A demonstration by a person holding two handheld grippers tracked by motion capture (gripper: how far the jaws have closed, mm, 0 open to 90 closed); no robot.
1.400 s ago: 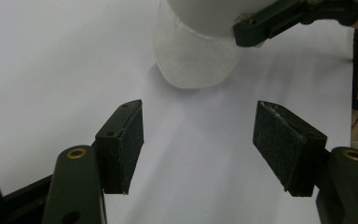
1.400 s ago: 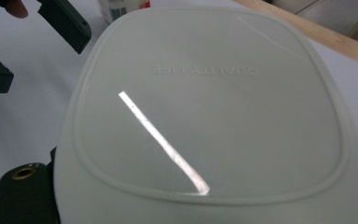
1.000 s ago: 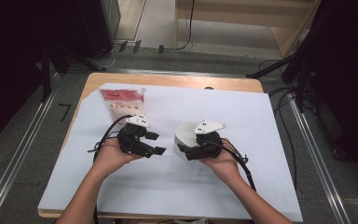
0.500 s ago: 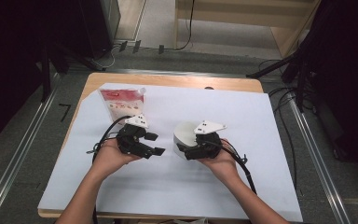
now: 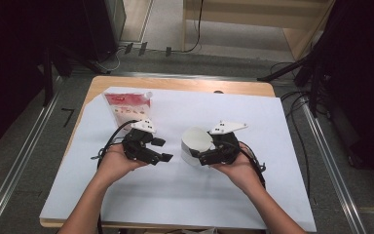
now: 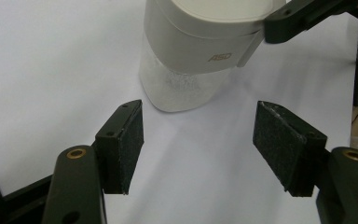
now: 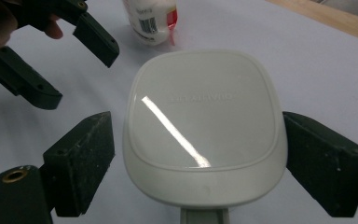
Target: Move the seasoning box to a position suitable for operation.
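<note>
Lidded canister (image 5: 195,145) stands mid-table on the white sheet (image 5: 253,146). Right gripper (image 7: 191,158) straddles its lid, jaws spread, small gaps both sides. Left gripper (image 6: 198,149) gapes empty, just beside it. Left gripper view reveals white granules inside; red-white pouch (image 5: 128,106) near the far-left corner.

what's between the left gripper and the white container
Nothing: bare white sheet lies between the open left gripper and the container, as the left gripper view shows.

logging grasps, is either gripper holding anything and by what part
Nothing is held: left gripper is open; right gripper straddles the container's lid with gaps either side.
</note>
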